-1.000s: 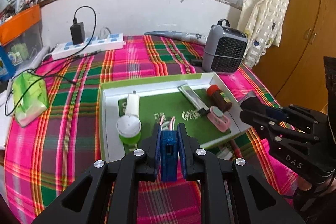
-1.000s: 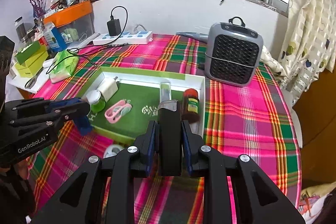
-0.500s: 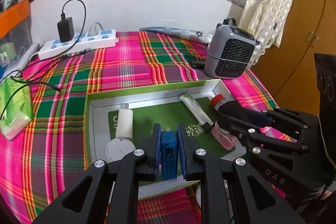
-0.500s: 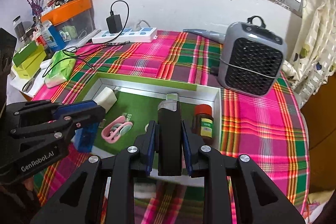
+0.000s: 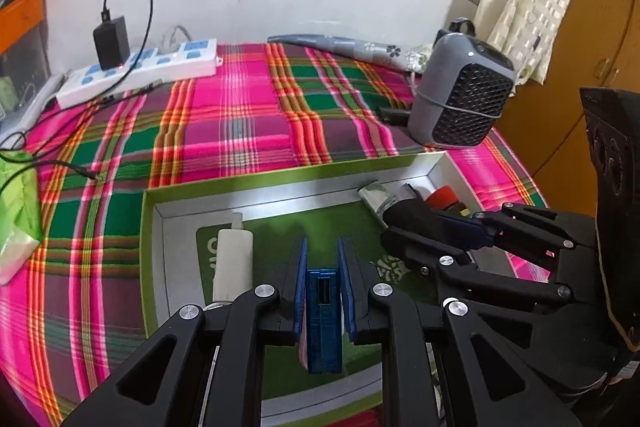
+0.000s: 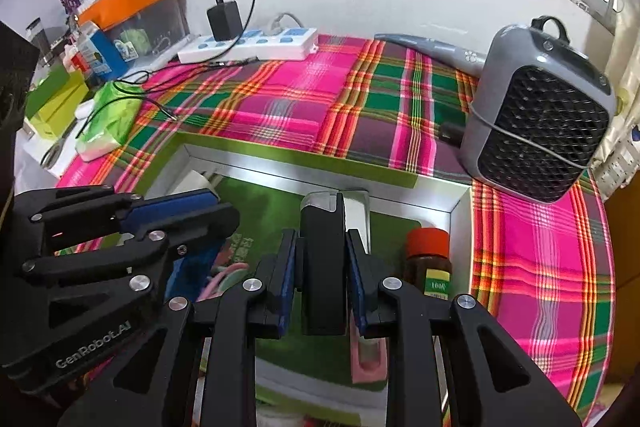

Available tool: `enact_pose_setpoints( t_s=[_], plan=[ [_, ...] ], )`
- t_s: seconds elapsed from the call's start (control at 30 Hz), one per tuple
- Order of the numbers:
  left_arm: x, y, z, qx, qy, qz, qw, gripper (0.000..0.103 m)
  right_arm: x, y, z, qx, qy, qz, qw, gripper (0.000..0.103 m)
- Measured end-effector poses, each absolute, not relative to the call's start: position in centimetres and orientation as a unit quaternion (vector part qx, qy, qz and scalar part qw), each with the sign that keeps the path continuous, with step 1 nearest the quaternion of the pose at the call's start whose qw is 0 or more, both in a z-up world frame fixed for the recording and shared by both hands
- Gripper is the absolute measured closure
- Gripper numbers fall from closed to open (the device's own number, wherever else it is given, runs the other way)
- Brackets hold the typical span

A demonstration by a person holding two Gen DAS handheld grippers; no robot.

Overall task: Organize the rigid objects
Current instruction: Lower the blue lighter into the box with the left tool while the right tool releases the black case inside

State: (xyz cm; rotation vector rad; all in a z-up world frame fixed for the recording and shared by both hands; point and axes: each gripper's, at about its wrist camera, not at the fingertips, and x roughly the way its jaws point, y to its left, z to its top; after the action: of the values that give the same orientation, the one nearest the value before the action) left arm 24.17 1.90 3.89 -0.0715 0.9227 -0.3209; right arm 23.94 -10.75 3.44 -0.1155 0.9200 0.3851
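A table covered by a plaid cloth [image 5: 248, 123] in pink, green and red is shown beneath a barred window. Along its far edge a white power strip [image 5: 140, 75] with a black adapter [image 5: 111, 42] plugged in is seen, and near the far right corner a grey mesh-fronted fan heater [image 6: 540, 131] is stood upright on the cloth. At the left edge a green soft pack [image 6: 106, 125] is laid. Toward the near edge an open shallow box [image 5: 280, 175] with a lime rim, white walls and a green floor is placed. Inside the box, a white cylindrical object [image 5: 234, 263] is laid near the left wall, a silver flat item [image 6: 358, 215] is leaned toward the far wall, a brown bottle with a red cap [image 6: 428, 263] is stood by the right wall, and a pink object [image 6: 368, 359] is laid on the floor, largely hidden. Over the box's middle, the left gripper [image 5: 323, 267] is held with its jaws closed on a small blue block [image 5: 323, 311], gripped upright between the blue pads. Beside it, toward the right wall, the right gripper [image 6: 322, 267] is held with its jaws clamped on a black rectangular object [image 6: 323, 259] with a silvery top edge, also upright.
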Motion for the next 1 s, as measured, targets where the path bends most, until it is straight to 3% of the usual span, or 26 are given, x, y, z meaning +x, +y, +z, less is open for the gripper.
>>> enact_pose_setpoints(
  t_s=[0.27, 0.43, 0.63, 1.0],
  plan=[
    [24.8, 2.6, 3.1, -0.051, 0.451, -0.15, 0.878, 0.088, 24.7, -10.7, 2.3, -0.06, 0.447, 0.184, 0.874, 0.078],
    [25.0, 2.7, 2.7, -0.044, 0.457, -0.142, 0.877, 0.077, 24.9, -10.6, 2.3, -0.058, 0.444, 0.189, 0.874, 0.078],
    [24.7, 2.7, 2.9, -0.044, 0.454, -0.142, 0.878, 0.071, 24.9, -10.8, 2.3, -0.051, 0.443, 0.189, 0.875, 0.078],
    [22.4, 2.6, 4.5, -0.026, 0.432, -0.122, 0.893, 0.068, 23.7, -11.2, 3.3, -0.04, 0.43, 0.191, 0.882, 0.064]
  ],
)
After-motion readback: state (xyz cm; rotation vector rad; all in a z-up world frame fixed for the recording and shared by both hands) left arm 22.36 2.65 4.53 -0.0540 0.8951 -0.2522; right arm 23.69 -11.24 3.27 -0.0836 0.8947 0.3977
